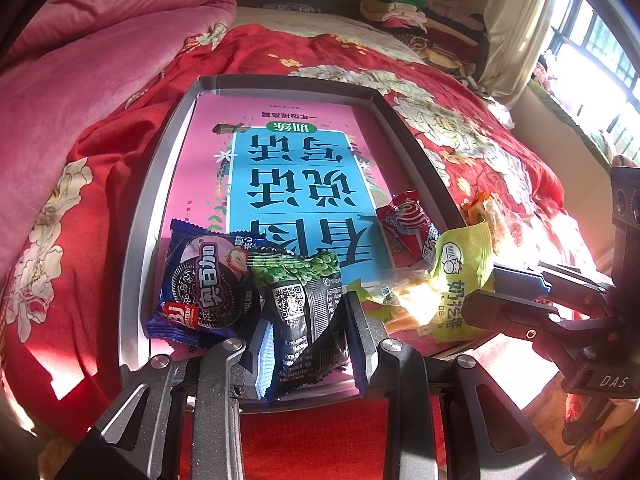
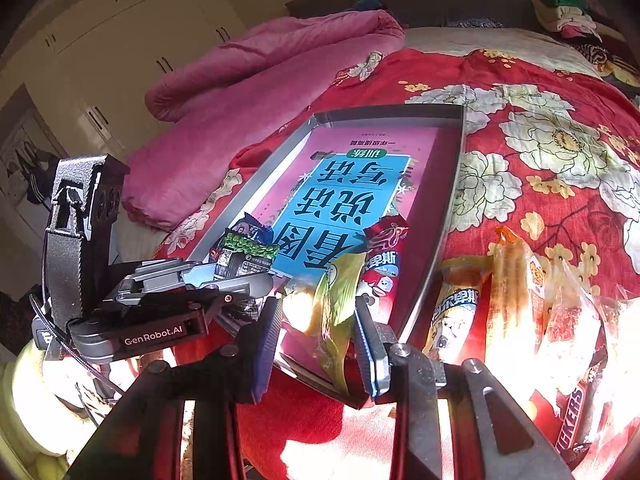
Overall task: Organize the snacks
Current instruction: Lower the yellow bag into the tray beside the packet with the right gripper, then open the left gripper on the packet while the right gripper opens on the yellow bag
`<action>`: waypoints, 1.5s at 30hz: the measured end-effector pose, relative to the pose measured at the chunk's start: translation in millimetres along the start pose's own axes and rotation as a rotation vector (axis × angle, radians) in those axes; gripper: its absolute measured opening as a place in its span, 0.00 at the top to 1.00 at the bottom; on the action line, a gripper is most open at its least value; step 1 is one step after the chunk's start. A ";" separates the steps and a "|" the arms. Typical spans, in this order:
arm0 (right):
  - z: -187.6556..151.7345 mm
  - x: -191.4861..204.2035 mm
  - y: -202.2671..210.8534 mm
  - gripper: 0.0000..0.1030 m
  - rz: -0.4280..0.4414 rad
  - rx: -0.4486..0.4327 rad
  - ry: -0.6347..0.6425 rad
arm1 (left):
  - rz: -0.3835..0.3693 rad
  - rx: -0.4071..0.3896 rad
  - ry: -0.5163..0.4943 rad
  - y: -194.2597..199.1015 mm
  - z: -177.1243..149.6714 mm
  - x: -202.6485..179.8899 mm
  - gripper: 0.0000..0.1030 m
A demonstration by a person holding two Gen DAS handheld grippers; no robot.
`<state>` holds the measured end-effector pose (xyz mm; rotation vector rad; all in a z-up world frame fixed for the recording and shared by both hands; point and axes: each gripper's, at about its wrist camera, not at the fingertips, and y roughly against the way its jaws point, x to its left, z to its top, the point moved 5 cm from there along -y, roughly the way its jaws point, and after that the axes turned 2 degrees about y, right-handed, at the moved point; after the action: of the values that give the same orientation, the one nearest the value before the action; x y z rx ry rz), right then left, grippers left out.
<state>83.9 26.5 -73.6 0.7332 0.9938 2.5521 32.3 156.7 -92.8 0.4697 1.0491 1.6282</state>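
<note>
A grey tray (image 1: 160, 168) lies on the red bed, with a pink and blue book (image 1: 296, 168) inside it. My left gripper (image 1: 306, 344) has its fingers wide around a black and green snack packet (image 1: 304, 296) at the tray's near edge; the packet sits loose between them. A blue Oreo packet (image 1: 204, 284) lies to its left, a red packet (image 1: 408, 224) to its right. My right gripper (image 2: 316, 336) stands open around a yellow-green milk snack packet (image 2: 336, 296), which also shows in the left wrist view (image 1: 460, 276).
A pink blanket (image 1: 100, 52) lies left of the tray. Several more snack packets (image 2: 516, 292), including a Snickers bar (image 2: 572, 420), lie on the red floral quilt (image 2: 540, 140) right of the tray (image 2: 452, 200). Folded clothes (image 1: 408, 8) are stacked at the headboard. A window (image 1: 592, 60) is on the right.
</note>
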 end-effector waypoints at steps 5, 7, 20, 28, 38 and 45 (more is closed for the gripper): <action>-1.7 1.5 2.5 0.66 -0.041 0.000 0.037 | -0.001 0.002 0.000 0.0 0.0 -0.3 0.69; -2.1 3.0 2.0 0.66 -0.056 0.006 0.056 | 0.000 0.000 -0.002 0.8 -0.5 0.2 0.69; -3.7 6.6 2.6 0.66 -0.086 0.010 0.095 | -0.011 -0.021 -0.006 6.2 1.2 -3.6 0.57; -3.4 4.0 4.8 0.64 -0.100 0.004 0.090 | -0.013 -0.034 -0.010 9.5 3.8 -6.0 0.49; -2.0 2.6 8.7 0.61 -0.105 -0.009 0.082 | 0.004 -0.051 -0.030 15.8 6.1 -12.2 0.37; -0.9 2.0 15.3 0.54 -0.126 -0.030 0.091 | 0.022 -0.064 -0.018 21.8 8.5 -13.2 0.29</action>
<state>80.2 16.0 -62.8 0.5331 0.9946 2.5039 30.7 147.5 -67.7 0.4541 0.9790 1.6691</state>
